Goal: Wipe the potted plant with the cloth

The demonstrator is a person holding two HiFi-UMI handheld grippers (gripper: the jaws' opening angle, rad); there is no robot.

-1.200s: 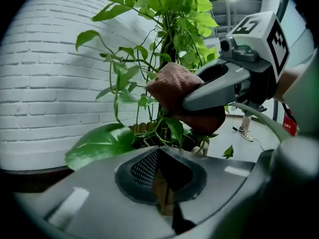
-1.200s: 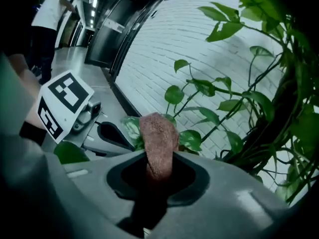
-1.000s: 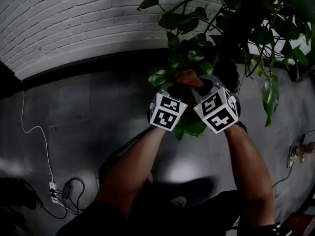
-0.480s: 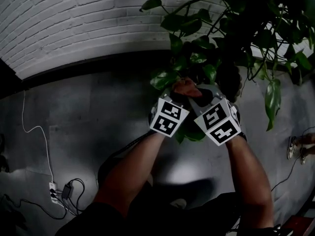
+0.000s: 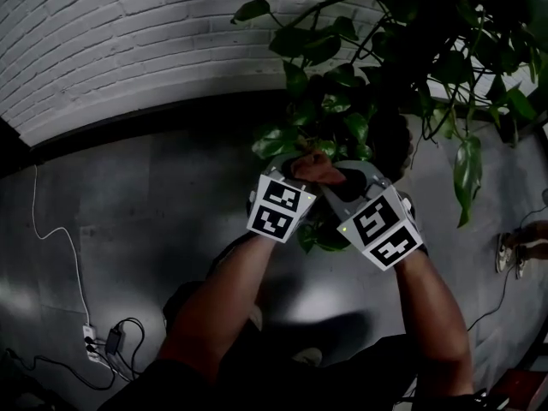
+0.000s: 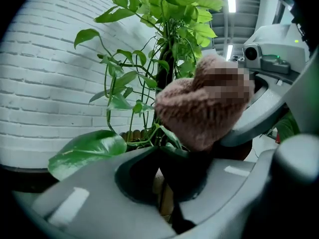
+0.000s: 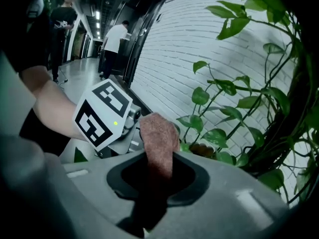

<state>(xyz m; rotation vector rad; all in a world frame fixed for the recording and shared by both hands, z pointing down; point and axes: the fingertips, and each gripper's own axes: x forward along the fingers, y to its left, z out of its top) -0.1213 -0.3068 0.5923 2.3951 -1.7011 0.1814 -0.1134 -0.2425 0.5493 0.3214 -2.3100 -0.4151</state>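
Facing white brick wall (image 5: 128, 41) above grey floor (image 5: 128, 195), left claw (image 6: 167, 156) pinches leaf (image 6: 169, 135), right claw (image 7: 152, 176) pinches cloth (image 7: 158, 138).

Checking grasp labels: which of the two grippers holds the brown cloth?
The right gripper: in its own view the cloth stands pinched between its jaws. The left gripper instead has its jaws closed on a green leaf, with the cloth just above.

The potted plant (image 5: 377, 50) runs off the head view's top and right edges, its pot mostly hidden behind leaves (image 5: 338, 103). In the left gripper view, whether the left gripper (image 6: 162, 180) pinches a leaf (image 6: 172, 137) is unclear.
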